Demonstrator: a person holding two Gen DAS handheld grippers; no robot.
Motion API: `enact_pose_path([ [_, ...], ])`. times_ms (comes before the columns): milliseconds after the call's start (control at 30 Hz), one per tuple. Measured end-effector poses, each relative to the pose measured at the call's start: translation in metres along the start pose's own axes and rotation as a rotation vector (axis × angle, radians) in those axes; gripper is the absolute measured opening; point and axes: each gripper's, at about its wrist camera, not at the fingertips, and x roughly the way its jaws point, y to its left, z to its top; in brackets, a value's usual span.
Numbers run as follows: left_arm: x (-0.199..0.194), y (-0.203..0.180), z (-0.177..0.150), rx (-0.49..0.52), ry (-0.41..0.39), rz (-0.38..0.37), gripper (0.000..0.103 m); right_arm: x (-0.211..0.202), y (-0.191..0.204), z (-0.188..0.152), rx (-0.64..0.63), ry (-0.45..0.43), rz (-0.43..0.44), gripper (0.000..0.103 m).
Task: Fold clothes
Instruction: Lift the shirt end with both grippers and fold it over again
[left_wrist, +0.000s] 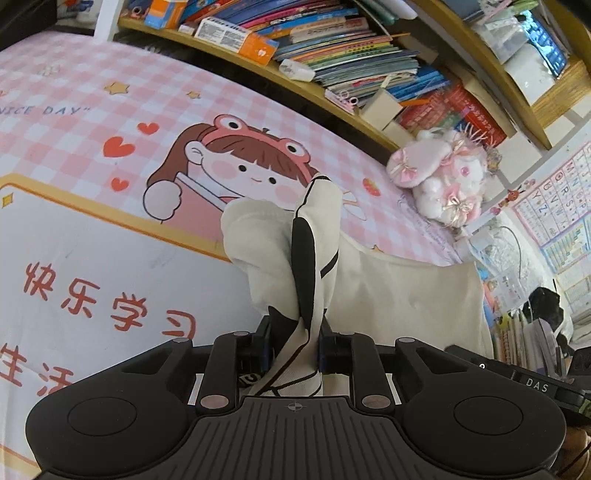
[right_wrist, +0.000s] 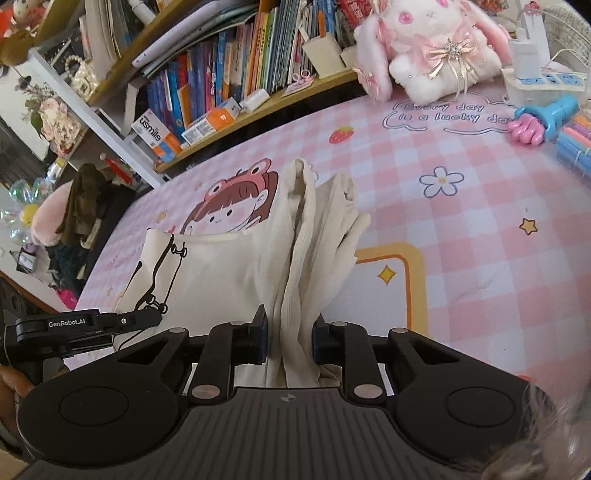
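Both grippers are clamped on one cream garment (right_wrist: 221, 273), a top with a black line-drawn print, held up over a pink checked desk mat (right_wrist: 461, 221).

Left gripper (left_wrist: 294, 343): jaws closed narrow on a bunched fold of the printed cloth. The fabric passes between the fingers and rises in front of the lens. A broad black patch of the print runs up the middle of the bunch. To the right of the bunch, the rest of the cream garment (left_wrist: 399, 295) hangs in a flat sheet with its top hem roughly level.

Right gripper (right_wrist: 290, 339): jaws closed narrow on a gathered, ribbed section of the same cloth. The folds rise between the fingers and end in a loose peak. To the left, the flat panel spreads toward the left gripper (right_wrist: 85, 325), seen there from the side near the print.

The mat covers the desk. It carries a cartoon girl in a frog hat (left_wrist: 243, 162), hearts, stars and red Chinese characters.

A white and pink plush rabbit (right_wrist: 428, 48) sits at the far edge of the mat against a wooden bookshelf (right_wrist: 236, 74) packed with books. A blue and pink toy (right_wrist: 543, 122) and a white power strip (right_wrist: 546, 81) lie at the right edge in the right wrist view.
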Motion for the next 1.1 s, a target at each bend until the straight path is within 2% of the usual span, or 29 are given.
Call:
enact_pose_path([
  [333, -0.004, -0.004, 0.006, 0.022, -0.012, -0.009, 0.019, -0.006, 0.001, 0.001, 0.008, -0.024, 0.004, 0.019],
  [700, -0.002, 0.009, 0.025, 0.044, -0.004, -0.025, 0.019, 0.005, 0.013, 0.011, 0.020, -0.023, -0.003, 0.019],
  [933, 0.003, 0.026, 0.052, 0.055, -0.007, -0.057, 0.020, 0.019, 0.030, 0.026, 0.019, -0.032, -0.019, 0.019],
  [1100, 0.009, 0.036, 0.082, 0.077, -0.028, -0.075, 0.020, 0.037, 0.042, 0.051, 0.008, -0.051, -0.014, 0.019],
])
